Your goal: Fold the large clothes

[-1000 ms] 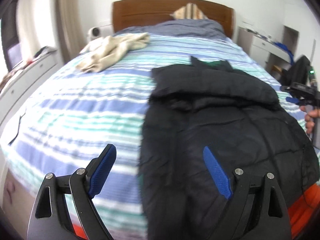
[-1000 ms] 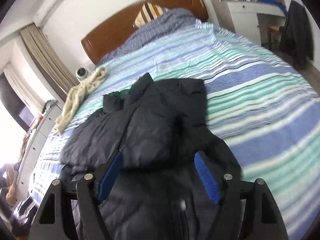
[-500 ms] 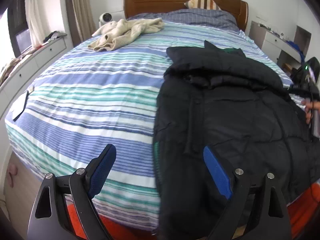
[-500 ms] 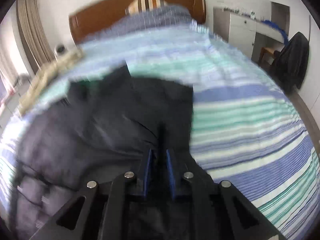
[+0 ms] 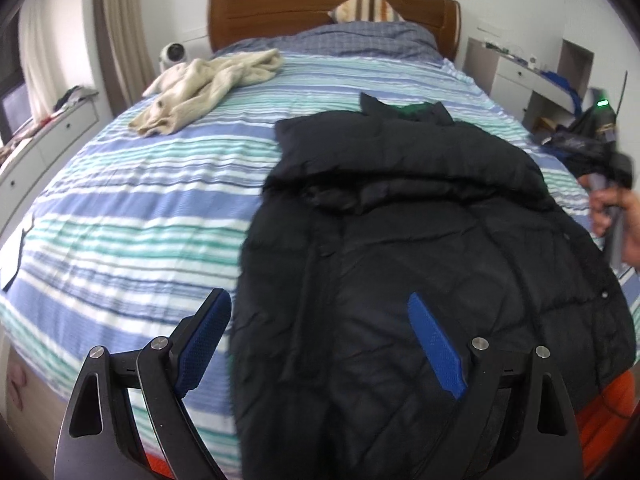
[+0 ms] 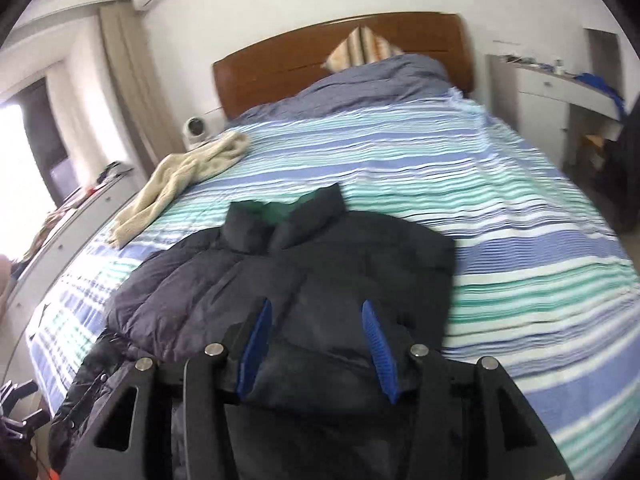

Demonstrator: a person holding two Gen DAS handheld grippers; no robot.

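Black puffer jacket (image 5: 420, 248): lay on the striped bed (image 5: 132, 216), sleeves folded across its chest, hem overhanging the bed's foot. Left gripper (image 5: 320, 344) and right gripper (image 6: 316, 344): jaws apart, holding nothing. Risk: slippery padding might spring folds open.

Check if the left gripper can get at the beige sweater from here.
Probably not without moving: the left gripper hangs open at the foot of the bed, and the beige sweater lies far up near the headboard.
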